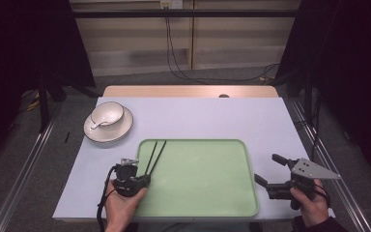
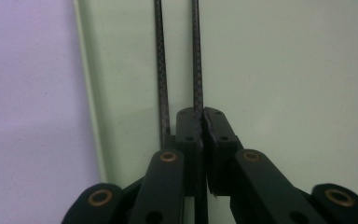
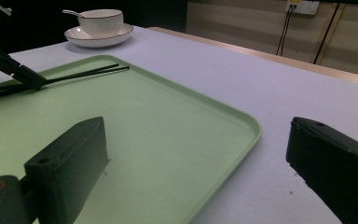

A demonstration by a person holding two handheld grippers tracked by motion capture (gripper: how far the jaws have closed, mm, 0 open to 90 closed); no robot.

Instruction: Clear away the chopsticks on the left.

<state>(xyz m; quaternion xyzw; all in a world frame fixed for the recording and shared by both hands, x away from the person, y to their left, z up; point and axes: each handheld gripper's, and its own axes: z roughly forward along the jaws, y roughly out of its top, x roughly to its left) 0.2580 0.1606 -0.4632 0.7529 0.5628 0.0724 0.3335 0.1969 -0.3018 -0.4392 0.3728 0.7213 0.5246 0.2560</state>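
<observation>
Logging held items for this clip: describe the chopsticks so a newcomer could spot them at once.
Start at the green tray in the table's middle. Along its left edge lie the chopsticks, two thin black sticks, with the shut left tool at their near ends. Unlike the round white bowl and plate, they are long, dark and straight.

The tray [image 1: 207, 193] at lower centre was pale green. The chopsticks [image 2: 161, 70] were black with a fine checkered weave. The bowl [image 1: 107, 113] and plate [image 1: 121, 131], upper left, were white with dark rims. The table [image 1: 198, 116] was pale lilac.
</observation>
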